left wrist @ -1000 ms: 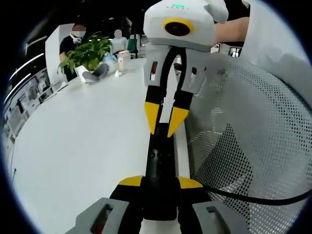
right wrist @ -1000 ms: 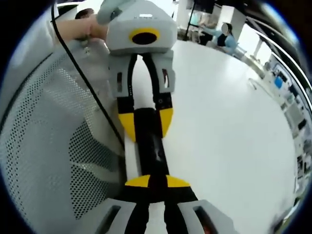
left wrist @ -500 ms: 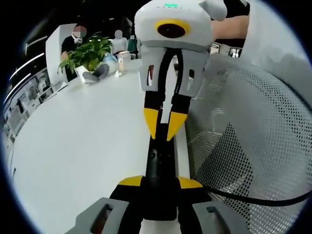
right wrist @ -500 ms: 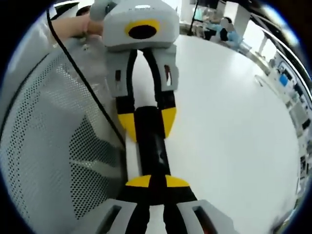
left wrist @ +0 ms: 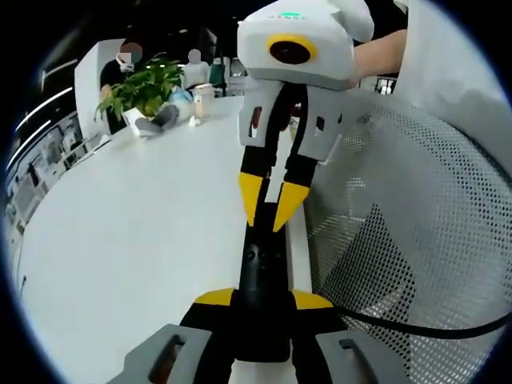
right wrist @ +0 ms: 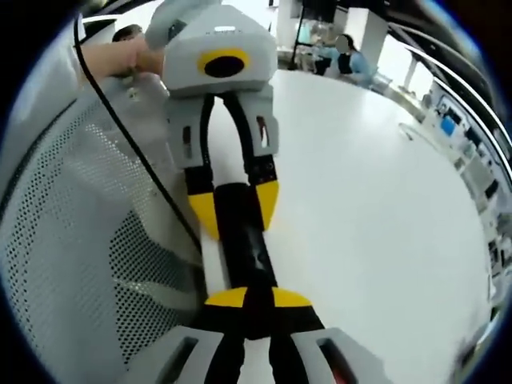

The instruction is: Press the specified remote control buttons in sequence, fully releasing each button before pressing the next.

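Two claws meet at the black remote (left wrist: pixel 260 276): left claw (left wrist: pixel 262 302) pinching it, right claw (left wrist: pixel 270 210) nearly pressed together above.

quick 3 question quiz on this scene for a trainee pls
1. True or false: the left claw is shut on the remote.
2. What stands at the far end of the table? A) plant B) lamp C) kettle
3. Fill in: the tips of the right claw are coloured ___.

Key: 1 true; 2 A; 3 yellow.
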Motion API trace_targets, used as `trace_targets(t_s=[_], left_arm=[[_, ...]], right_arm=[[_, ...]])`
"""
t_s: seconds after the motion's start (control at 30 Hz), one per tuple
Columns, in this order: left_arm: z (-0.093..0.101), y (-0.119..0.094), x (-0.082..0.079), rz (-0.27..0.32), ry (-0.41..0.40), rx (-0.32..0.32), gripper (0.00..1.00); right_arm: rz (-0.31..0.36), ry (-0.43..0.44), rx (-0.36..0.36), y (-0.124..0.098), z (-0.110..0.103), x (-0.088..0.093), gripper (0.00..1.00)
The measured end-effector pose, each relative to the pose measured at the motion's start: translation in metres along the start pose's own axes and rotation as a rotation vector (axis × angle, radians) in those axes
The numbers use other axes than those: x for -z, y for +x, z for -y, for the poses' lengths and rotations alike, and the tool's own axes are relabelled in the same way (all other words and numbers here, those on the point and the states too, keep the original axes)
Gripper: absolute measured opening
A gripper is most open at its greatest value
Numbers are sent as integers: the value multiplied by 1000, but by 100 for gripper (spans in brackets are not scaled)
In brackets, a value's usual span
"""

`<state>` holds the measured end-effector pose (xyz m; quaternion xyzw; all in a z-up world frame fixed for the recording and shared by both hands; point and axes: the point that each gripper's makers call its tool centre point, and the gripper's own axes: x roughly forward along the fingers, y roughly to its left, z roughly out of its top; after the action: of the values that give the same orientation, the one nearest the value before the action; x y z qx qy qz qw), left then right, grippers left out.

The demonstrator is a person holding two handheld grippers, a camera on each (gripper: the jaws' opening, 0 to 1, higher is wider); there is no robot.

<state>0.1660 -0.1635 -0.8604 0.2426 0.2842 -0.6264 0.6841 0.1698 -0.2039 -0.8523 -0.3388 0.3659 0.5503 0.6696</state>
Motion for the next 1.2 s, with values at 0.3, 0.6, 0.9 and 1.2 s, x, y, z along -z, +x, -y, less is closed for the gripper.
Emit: trace_targets(t_s=[0.3, 0.6, 0.9, 1.2], left_arm=[[0, 0, -1, 5, -6, 1, 24], [-1, 0, -1, 6, -5, 0, 24], [-1, 0, 0, 7, -7, 1, 24], [-1, 0, 0, 6, -6, 0, 24]], right_arm=[[-9, -65, -50, 4, -4, -6, 5], [-19, -4, -83, 5, -3, -5, 4], [-60, -44, -91, 5, -4, -5, 4], [50, 12, -27, 4, -4, -6, 4]])
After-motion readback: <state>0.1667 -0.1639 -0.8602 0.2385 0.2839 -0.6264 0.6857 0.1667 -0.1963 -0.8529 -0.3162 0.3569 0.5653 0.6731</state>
